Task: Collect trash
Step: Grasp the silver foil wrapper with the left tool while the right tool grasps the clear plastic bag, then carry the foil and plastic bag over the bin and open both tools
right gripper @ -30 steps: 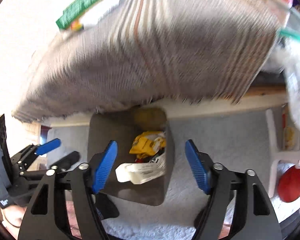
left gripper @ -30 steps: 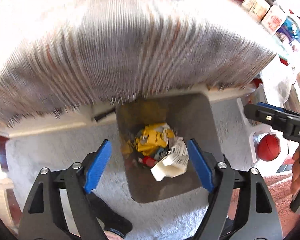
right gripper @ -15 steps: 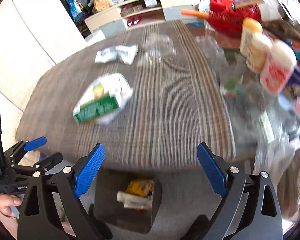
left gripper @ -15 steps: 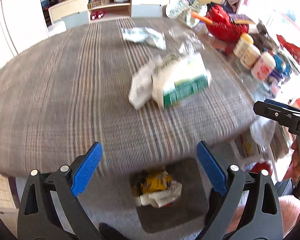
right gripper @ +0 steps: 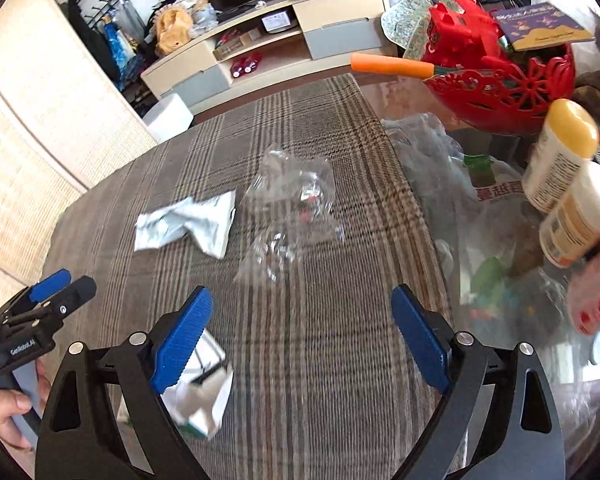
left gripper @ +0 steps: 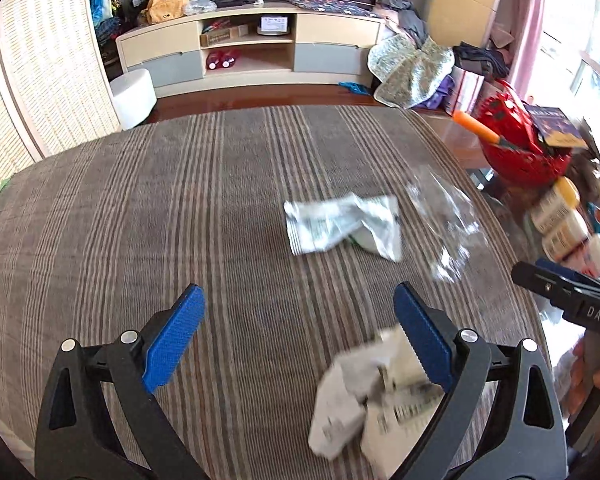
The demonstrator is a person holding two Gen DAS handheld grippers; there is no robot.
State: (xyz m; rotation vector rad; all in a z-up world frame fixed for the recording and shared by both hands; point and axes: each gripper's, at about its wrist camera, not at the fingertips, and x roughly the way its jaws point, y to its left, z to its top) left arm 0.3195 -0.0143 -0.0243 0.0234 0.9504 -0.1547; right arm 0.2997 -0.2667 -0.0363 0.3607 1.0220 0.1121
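With both the left gripper [left gripper: 296, 334] and the right gripper [right gripper: 302, 334] empty, the left's jaws wide and the right's closing slightly, reach first for the crumpled carton [left gripper: 374, 396] at the table's [left gripper: 140, 208] near edge, gripping its firm body.

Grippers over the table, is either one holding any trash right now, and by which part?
No. The left gripper and right gripper both stand wide with nothing between the pads; the right's jaws are closing slightly.

Both black plastic two-finger grippers, left gripper [left gripper: 296, 336] and right gripper [right gripper: 300, 336], carry ribbed blue pads and silver screws
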